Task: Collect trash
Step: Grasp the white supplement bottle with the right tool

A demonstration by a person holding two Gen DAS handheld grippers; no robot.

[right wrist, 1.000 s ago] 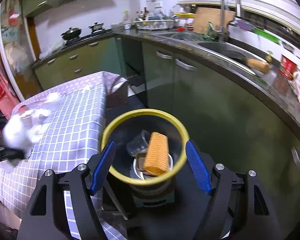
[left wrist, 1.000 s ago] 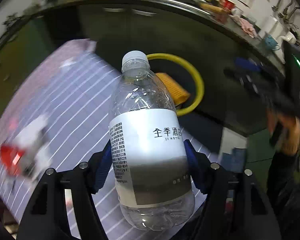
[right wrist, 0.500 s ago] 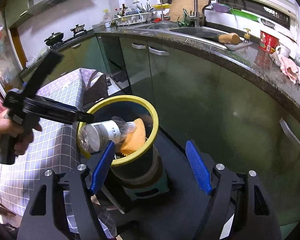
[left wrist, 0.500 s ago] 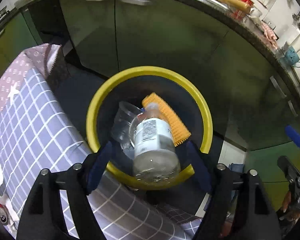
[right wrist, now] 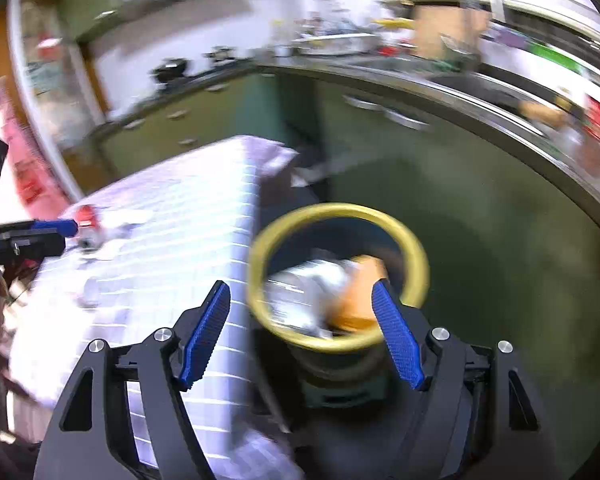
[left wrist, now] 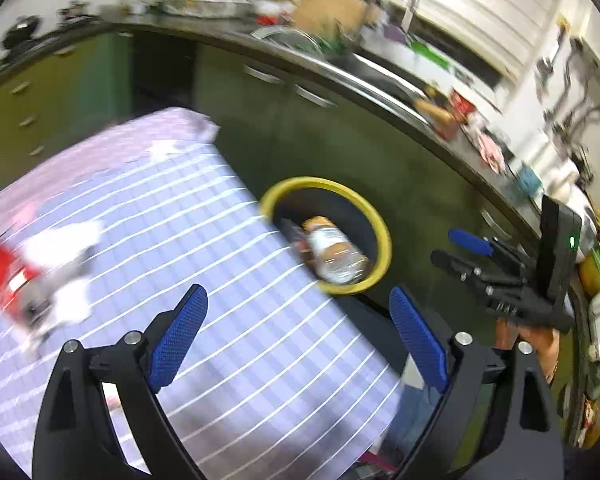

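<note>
A clear water bottle with a white label [left wrist: 336,254] [right wrist: 306,286] lies tilted inside the yellow-rimmed bin [left wrist: 384,240] [right wrist: 340,210], on an orange ridged piece [right wrist: 360,296]. My left gripper [left wrist: 298,332] [right wrist: 56,236] hovers over the checked tablecloth [left wrist: 220,240], back from the bin; its jaws are opening and nothing is between them. My right gripper [right wrist: 302,332] [left wrist: 456,250] stands open and holds nothing, just short of the bin. A red can [left wrist: 0,280] [right wrist: 86,216] and white crumpled tissue [left wrist: 64,248] lie on the table.
Green kitchen cabinets [right wrist: 480,220] and a dark counter with a sink [left wrist: 380,76] curve round behind the bin. The bin stands on the dark floor between the table's edge and the cabinets. A person's hand [left wrist: 528,332] holds the right gripper.
The left gripper let go of the bottle, which dropped into the bin. It then drew back and swung over the table, jaws wider. The right gripper shifted a little, still open.
</note>
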